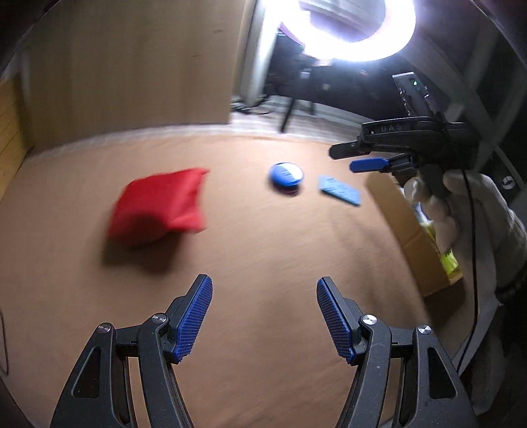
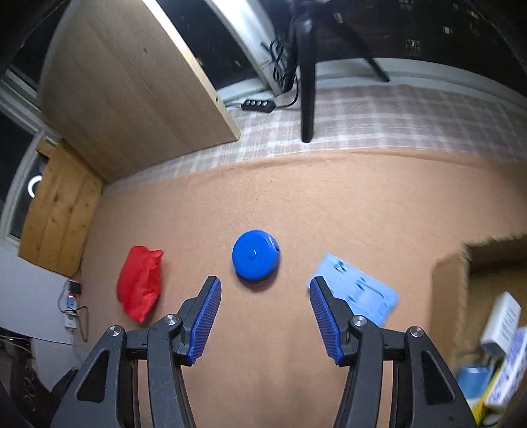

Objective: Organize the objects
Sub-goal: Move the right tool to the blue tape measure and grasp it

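Observation:
A red cloth bag [image 1: 158, 205] [image 2: 140, 286] lies on the tan felt table [image 1: 263, 250] [image 2: 329, 204]. To its right sit a round blue disc [image 1: 286, 175] [image 2: 256, 259] and a flat light-blue card [image 1: 339, 191] [image 2: 359, 288]. My left gripper [image 1: 263, 286] hovers open over bare felt, nearer the camera than the bag and right of it. My right gripper [image 2: 265, 286] is open too, just short of the disc, with its right fingertip over the card's edge. In the left wrist view the right gripper [image 1: 350, 158] shows side-on at the right, held by a gloved hand [image 1: 467, 210].
An open cardboard box [image 1: 425, 250] [image 2: 461, 289] with packets inside stands at the table's right edge. A wooden panel [image 1: 131, 66] [image 2: 131, 89] rises behind the table at left. A ring light [image 1: 355, 29] glares at the back, above a tripod leg [image 2: 308, 79].

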A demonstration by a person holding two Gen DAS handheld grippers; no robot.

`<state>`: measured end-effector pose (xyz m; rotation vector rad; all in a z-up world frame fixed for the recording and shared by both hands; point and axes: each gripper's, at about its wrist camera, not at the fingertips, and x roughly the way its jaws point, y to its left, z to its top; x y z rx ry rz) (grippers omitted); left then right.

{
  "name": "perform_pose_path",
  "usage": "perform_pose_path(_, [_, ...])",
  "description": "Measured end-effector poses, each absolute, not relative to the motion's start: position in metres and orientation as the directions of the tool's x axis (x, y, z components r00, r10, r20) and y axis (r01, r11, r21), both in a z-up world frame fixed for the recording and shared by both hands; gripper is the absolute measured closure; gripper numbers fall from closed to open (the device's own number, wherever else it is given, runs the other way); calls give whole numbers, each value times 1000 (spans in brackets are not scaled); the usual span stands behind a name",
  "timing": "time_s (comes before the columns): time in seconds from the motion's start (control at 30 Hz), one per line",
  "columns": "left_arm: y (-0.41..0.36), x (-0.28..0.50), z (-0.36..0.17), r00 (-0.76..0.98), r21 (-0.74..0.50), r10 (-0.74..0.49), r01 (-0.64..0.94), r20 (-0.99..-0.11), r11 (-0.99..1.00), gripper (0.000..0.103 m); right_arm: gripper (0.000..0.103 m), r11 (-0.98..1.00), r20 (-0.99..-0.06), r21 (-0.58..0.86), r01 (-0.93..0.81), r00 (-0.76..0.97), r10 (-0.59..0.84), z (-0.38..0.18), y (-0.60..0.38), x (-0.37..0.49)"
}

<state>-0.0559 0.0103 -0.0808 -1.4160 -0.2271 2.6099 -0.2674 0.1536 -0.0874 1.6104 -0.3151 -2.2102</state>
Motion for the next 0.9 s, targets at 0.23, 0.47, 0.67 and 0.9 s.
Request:
perform_pose_path(0.23, [-52, -25, -89, -543, -225, 168, 41, -823, -973, 34, 61, -921, -890, 348, 173, -249, -383, -109, 115, -300])
perform_pose_path(0.47, [-79, -16, -94, -547, -233, 148, 90, -824, -968, 34, 69, -940, -910, 306, 150, -246, -335, -127, 98, -322])
perform_pose_path(0.67, [-81, -18, -99, -537, -242, 157, 92, -829, -966, 34, 74, -940, -917, 305, 152, -217, -333, -136, 98, -325])
perform_pose_path(0.9, [-69, -29, -103, -525, -252, 181, 66, -832, -965, 34, 75, -899, -909, 349, 263, -139, -393, -135, 87, -291])
